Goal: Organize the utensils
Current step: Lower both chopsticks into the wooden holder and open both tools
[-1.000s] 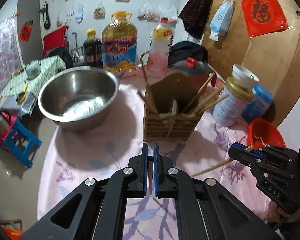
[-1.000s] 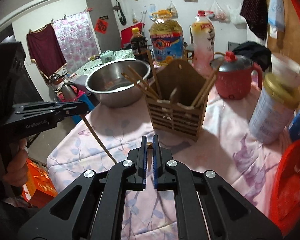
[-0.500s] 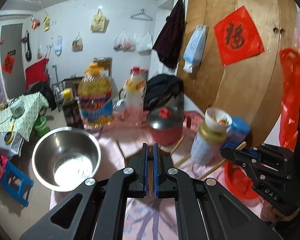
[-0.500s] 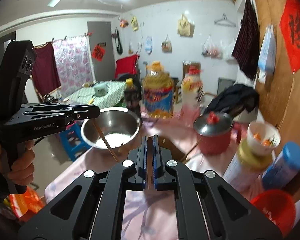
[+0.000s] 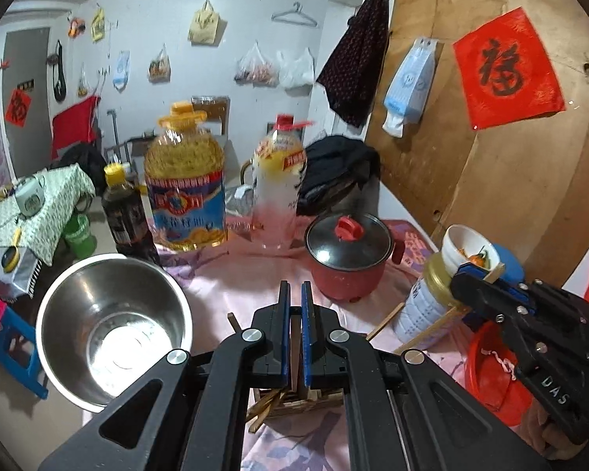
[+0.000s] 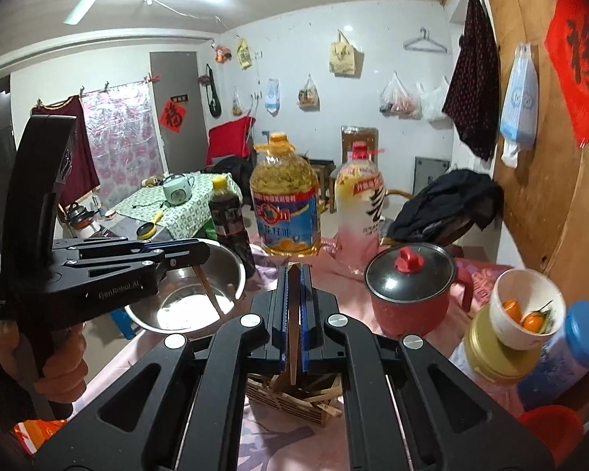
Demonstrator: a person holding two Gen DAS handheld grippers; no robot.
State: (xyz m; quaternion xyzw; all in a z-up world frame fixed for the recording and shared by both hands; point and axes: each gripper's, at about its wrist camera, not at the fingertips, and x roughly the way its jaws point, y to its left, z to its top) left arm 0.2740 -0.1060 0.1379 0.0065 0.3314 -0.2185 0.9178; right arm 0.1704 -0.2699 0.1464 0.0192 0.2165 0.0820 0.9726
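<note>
My left gripper (image 5: pixel 292 290) is shut, and the right wrist view shows a wooden chopstick (image 6: pixel 208 292) hanging down from its jaws (image 6: pixel 200 249) in front of the steel bowl. My right gripper (image 6: pixel 293 271) is shut on another chopstick (image 6: pixel 293 314), which stands nearly upright between its pads. In the left wrist view that chopstick (image 5: pixel 432 325) slants down and to the left from the right gripper (image 5: pixel 461 274). Both grippers hover above the slatted wooden utensil holder (image 5: pixel 290 404) (image 6: pixel 294 396). The holder has several chopsticks in it and is largely hidden behind the fingers.
On the pink flowered tablecloth (image 5: pixel 224 286) stand a steel bowl (image 5: pixel 110 333) at the left and a red lidded pot (image 5: pixel 349 259) beyond the holder. A big oil bottle (image 5: pixel 184 192) stands at the back. A tin topped by a white cup (image 6: pixel 526 306) and a red basin (image 5: pixel 491 373) stand at the right.
Both grippers have risen and tilted upward with their chopsticks. The holder has slid from the middle of each view to below the fingers.
</note>
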